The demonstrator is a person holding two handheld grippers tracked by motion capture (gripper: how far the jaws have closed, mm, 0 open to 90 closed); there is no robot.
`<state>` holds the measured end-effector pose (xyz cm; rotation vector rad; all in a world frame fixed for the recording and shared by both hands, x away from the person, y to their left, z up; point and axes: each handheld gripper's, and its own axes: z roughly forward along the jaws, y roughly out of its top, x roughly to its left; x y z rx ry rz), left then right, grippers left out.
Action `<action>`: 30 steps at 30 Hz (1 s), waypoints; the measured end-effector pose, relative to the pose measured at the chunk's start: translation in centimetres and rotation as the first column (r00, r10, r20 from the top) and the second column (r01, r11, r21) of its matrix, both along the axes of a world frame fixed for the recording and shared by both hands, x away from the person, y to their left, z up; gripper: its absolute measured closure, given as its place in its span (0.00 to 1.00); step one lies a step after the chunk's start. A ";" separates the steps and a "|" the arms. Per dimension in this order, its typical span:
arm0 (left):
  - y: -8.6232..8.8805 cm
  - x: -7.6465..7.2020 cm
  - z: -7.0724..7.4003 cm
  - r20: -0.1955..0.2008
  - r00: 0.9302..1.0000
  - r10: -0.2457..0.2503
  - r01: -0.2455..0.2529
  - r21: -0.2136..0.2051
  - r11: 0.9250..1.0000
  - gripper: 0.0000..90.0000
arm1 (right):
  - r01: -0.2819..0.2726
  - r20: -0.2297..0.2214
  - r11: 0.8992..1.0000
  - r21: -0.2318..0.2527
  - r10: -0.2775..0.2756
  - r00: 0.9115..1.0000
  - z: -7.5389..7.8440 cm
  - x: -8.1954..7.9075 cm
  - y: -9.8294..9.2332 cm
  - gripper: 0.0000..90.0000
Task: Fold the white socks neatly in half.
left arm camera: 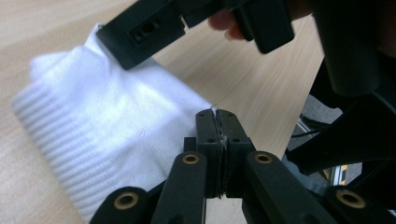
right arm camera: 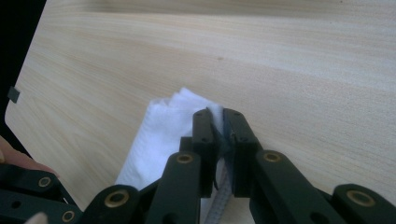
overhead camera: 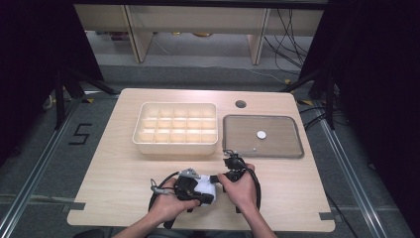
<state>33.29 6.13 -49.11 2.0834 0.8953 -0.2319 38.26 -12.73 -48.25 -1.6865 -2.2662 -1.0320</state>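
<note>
While both tongs (left arm camera: pixel 217 116) (right arm camera: pixel 217 119) pinch it, the white sock (left arm camera: pixel 98 135) lies crosswise.

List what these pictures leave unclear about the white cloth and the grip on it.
- White cloth: high view, hands and grippers hide most of it.
- Left gripper: jaws shut at the cloth's edge; a pinch is too fine to confirm.
- Right gripper: its jaws hide the cloth behind them.
</note>
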 end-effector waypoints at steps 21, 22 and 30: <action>-0.1 -0.2 -0.6 0.001 1.000 0.010 -0.010 0.010 1.000 0.99 | -0.162 0.105 0.982 -0.095 0.172 0.979 2.4 -1.9 2.3 1.00; 0.0 -0.3 -0.6 -0.001 1.000 0.015 -0.015 0.009 1.000 0.99 | -0.168 0.082 0.980 -0.103 0.177 0.981 1.9 -1.8 2.5 1.00; 0.1 -0.2 -0.6 0.002 1.000 0.014 -0.014 0.014 1.000 0.99 | -0.175 0.052 0.978 -0.110 0.182 0.982 0.9 -1.5 2.6 1.00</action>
